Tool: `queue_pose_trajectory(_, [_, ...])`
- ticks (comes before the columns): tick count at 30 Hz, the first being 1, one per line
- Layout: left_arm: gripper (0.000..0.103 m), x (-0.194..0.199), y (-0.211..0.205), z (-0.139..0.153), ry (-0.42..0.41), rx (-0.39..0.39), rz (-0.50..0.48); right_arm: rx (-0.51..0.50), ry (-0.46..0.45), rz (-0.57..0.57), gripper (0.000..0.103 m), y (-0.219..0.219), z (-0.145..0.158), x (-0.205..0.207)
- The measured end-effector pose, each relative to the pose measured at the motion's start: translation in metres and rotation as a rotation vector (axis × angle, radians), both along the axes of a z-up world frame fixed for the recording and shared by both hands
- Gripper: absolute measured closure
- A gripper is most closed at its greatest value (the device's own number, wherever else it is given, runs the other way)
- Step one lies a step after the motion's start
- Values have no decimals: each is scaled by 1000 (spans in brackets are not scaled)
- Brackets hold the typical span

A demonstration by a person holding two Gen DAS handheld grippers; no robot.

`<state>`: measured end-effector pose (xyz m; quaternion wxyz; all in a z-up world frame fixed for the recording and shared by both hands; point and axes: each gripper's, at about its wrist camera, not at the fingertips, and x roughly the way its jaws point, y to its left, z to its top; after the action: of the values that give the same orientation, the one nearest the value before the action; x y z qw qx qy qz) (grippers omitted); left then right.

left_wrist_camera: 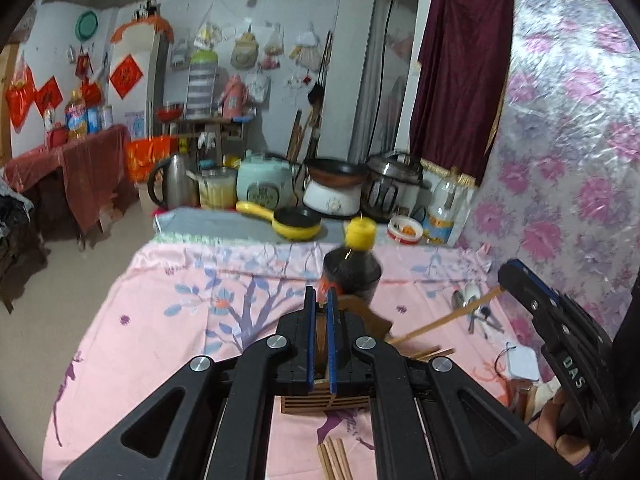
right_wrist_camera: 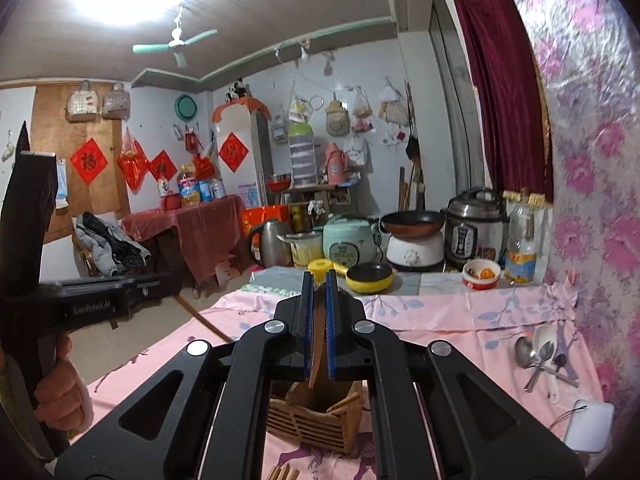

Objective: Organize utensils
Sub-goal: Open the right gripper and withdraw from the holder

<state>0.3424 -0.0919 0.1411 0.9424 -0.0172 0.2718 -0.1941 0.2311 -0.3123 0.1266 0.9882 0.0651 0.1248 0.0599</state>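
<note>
Right wrist view: right gripper (right_wrist_camera: 319, 280) pinches a flat brown wooden spatula (right_wrist_camera: 316, 344) above the slatted wooden utensil holder (right_wrist_camera: 316, 420) on the pink floral cloth (right_wrist_camera: 460, 320) — left gripper (left_wrist_camera: 321, 300) clamps that holder's rim.

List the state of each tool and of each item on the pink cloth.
Left tool: shut on a brown wooden piece.
Right tool: shut on a wooden utensil, above the holder.
Wooden holder: upright, utensils inside.
Dark bottle: upright, yellow cap on.
Spoons: lying loose on the cloth.
Chopsticks: lying loose on the cloth.
</note>
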Motion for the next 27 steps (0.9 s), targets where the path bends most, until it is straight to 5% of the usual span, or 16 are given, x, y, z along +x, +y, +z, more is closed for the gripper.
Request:
queue_pose_trajectory(4, [91,21,6,-29,75,3,20,22,99,0,92,2,-29,25])
queue_pose_trajectory(6, [72,22,13,-35,79,10,45,33,94,-3,90,-1,-31,21])
queue_pose_trajectory(17, [57,-9,50,-22,50,-6,133,19,-5,-39,76,-2,1,-39])
queue_pose_trajectory(27, [36,-70,72,-26,16,14,190,31,-18,-22,68,13,-2,-97])
